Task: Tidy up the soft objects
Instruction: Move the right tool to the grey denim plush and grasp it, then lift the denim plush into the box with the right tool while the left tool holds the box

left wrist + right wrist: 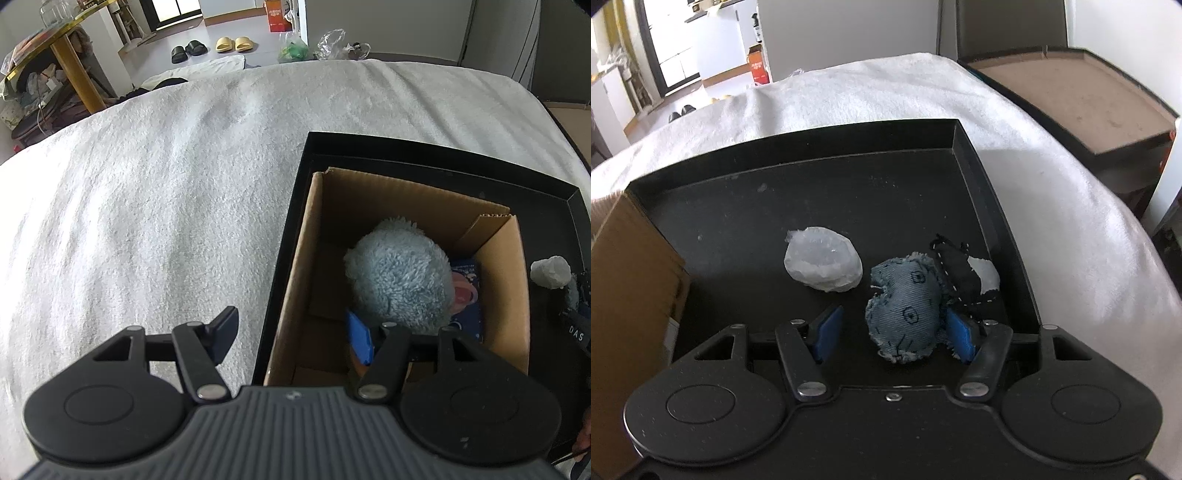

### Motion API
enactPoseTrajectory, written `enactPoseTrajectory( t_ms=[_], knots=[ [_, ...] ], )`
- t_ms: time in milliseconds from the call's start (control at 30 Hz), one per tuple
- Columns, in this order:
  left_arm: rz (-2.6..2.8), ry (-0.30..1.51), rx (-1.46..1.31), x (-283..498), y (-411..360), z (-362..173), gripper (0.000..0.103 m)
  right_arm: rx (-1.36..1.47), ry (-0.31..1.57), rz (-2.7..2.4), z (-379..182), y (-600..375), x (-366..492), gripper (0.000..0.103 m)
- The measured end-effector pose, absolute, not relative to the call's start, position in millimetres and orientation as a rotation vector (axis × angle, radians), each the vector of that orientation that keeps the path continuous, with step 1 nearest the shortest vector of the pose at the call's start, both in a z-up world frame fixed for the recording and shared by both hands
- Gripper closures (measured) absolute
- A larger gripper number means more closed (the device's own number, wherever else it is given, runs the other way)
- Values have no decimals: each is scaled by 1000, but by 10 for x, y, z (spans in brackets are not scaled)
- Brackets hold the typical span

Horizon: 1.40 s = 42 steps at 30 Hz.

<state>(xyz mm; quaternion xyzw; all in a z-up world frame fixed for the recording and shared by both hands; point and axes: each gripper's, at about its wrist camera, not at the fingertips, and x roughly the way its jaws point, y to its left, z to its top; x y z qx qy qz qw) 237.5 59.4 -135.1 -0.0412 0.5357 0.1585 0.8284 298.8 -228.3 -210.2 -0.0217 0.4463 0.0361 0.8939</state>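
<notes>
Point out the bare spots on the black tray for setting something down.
Free: the tray floor toward its far wall, behind the white wad. Crowded: the near right, where the denim pouch lies between the right tongs against the black-and-white pouch.

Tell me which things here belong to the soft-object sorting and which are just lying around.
Part of the job:
- cardboard box
- fluffy blue plush inside it
- black tray
- denim pouch
- white crumpled wad
- black-and-white stitched fabric piece

Just lying about:
- yellow slippers
- black slippers
- plastic bags
- white blanket
</notes>
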Motion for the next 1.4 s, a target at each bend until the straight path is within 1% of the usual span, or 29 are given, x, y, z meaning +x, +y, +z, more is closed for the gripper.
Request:
enactPoseTrajectory(
  t_ms=[33, 133, 200, 433, 667, 1167, 1233, 1333, 1400],
  knots=[
    [335, 1137, -90, 2372, 591, -1348, 41, -64, 925, 70, -2105, -2271, 2984, 67],
    [328, 1131, -93, 2353, 578, -1333, 41, -67, 924, 80, -2058, -2292, 2947, 74],
    [321, 1129, -93, 2328, 578, -1320, 41, -52, 936, 96, -2023, -2313, 2930, 76],
    [307, 1146, -95, 2238, 579, -1304, 41, -39, 956, 137, -1881, -2262, 2775, 77],
    [288, 1152, -128, 2102, 636, -1251, 41, -55, 931, 174, -1640, -2141, 2620, 77],
    [227, 1116, -229, 1764, 786, -1078, 42, -39, 856, 332, -961, -1642, 2225, 77],
    [217, 1113, -247, 1726, 813, -1063, 44, -42, 847, 353, -900, -1549, 2170, 77],
    [206, 1100, -263, 1680, 848, -1043, 45, -36, 839, 385, -826, -1435, 2109, 77],
    [203, 1098, -277, 1660, 879, -1050, 47, -22, 844, 407, -795, -1377, 2088, 77]
  ],
)
